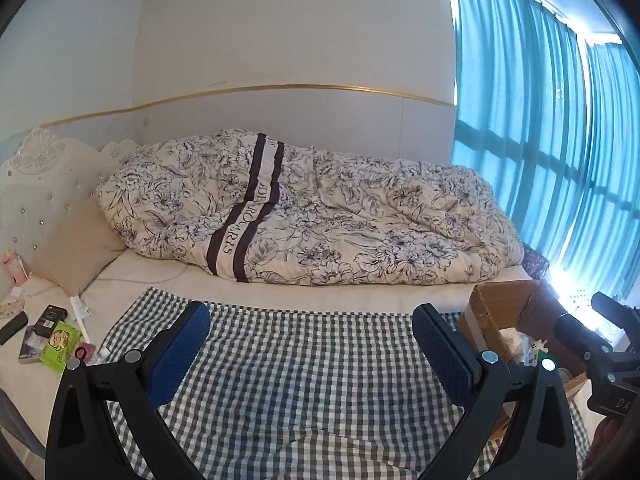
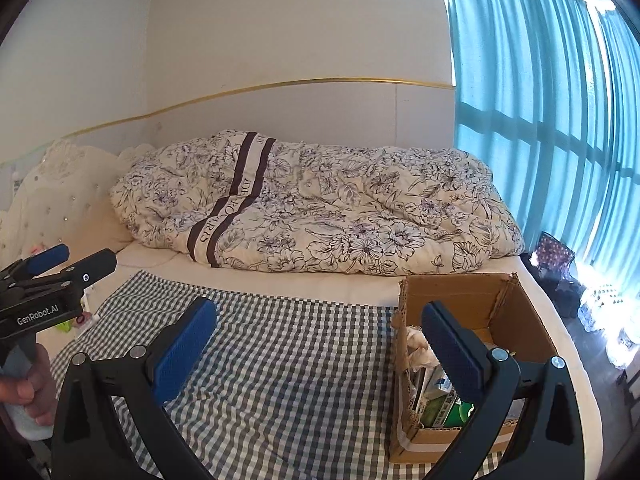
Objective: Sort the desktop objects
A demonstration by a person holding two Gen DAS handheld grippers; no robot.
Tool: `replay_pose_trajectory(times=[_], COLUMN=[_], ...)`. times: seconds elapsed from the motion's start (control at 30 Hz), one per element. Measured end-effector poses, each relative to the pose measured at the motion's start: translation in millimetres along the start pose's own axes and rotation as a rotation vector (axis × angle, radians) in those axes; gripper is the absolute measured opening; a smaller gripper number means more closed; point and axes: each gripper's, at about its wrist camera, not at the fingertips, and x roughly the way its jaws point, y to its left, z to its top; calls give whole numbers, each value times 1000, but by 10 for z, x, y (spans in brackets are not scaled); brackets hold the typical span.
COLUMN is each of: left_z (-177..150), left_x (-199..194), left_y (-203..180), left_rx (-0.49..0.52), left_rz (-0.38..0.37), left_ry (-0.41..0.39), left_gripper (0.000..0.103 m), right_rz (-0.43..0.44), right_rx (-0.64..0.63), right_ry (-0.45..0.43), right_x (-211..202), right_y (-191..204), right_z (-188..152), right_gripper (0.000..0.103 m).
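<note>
My left gripper hangs open over a grey checked cloth, with nothing between its blue pads. To its left lies a cluster of small objects: a green packet, a black box, a white tube and a dark remote. My right gripper is open too, above the cloth beside a cardboard box that holds tissue and green packets. The left gripper shows at the left edge of the right wrist view, held by a hand.
A bed with a floral duvet and a beige pillow lies behind the cloth. A white tufted headboard stands at left. Teal curtains cover the window at right. Dark bags sit on the floor by the window.
</note>
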Motion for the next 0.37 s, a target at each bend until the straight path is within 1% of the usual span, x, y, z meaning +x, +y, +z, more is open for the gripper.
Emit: replay_pose_trajectory(times=[0.13, 0.37], left_z=[-18, -104], left_x=[9, 39], left_y=[1, 39], left_rx=[6, 8], left_rz=[6, -12], left_ry=[-3, 9], left_gripper=[103, 103], right_rz=[-4, -4], right_rx=[10, 34], right_ry=[-1, 10], right_x=[-17, 1], right_y=[2, 16], right_z=[12, -8], right_gripper=[103, 103])
